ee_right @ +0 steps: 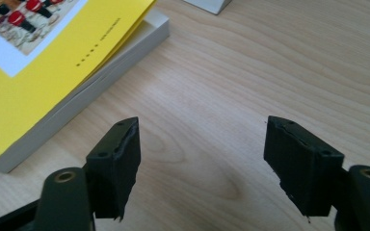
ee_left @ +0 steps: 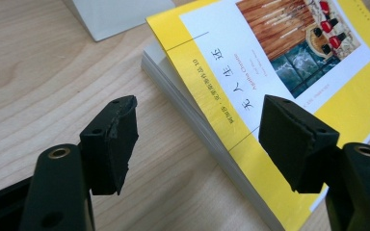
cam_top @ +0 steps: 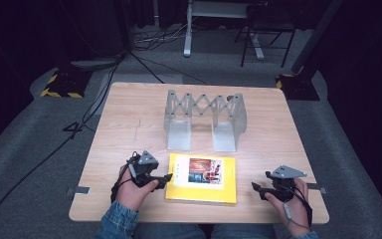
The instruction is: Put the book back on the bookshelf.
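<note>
A yellow book is seen lying flat on the near part of the wooden table, its cover up, with a grey metal rack standing well beyond it toward the far edge. The left gripper is held at the book's left edge with its jaws spread wide and nothing gripped, one jaw over the cover and the other over bare wood in the left gripper view. The right gripper is held near the book's right side, apart from it, its jaws likewise wide open and empty above the tabletop.
</note>
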The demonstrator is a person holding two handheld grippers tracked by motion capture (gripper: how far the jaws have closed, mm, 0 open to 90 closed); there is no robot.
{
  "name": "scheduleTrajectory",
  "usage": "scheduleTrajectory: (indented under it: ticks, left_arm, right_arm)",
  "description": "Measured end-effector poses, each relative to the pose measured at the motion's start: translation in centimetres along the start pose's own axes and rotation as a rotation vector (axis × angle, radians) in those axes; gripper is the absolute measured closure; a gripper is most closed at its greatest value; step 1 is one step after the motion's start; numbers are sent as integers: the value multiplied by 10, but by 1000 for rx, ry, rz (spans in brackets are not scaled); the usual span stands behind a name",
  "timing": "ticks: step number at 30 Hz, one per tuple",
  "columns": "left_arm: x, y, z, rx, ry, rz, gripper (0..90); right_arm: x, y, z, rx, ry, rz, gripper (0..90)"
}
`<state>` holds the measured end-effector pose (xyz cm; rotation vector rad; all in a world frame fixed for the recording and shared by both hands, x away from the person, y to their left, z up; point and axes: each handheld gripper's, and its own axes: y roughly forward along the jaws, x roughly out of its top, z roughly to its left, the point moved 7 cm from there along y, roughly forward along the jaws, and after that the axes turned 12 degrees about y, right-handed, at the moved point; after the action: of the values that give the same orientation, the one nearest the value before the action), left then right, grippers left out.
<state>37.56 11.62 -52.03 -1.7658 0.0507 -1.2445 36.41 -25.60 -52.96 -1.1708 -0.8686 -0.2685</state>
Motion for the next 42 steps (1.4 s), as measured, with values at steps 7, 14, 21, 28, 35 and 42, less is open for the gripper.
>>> scheduleTrajectory:
  ticks: [7, 14, 21, 28, 35, 42]
  left_arm:
    - [-2, 17, 5, 28, -30, 36, 303]
    - [-3, 23, 7, 16, -45, 31, 294]
    - [-1, 27, 3, -19, -27, 9, 404]
    - [-1, 30, 2, -23, -32, -15, 386]
    - [-1, 34, -5, -66, -35, -42, 407]
    - [1, 32, -7, -51, -12, -37, 424]
  right_arm:
    - [-13, -4, 17, 50, -24, 25, 249]
    - [-24, -4, 30, 96, -62, 50, 215]
    - [-27, -6, 50, 161, -106, 61, 192]
    - [-30, 1, 64, 208, -130, 77, 189]
    - [-28, 12, 68, 207, -146, 78, 203]
    - [-24, 19, 77, 229, -183, 51, 233]
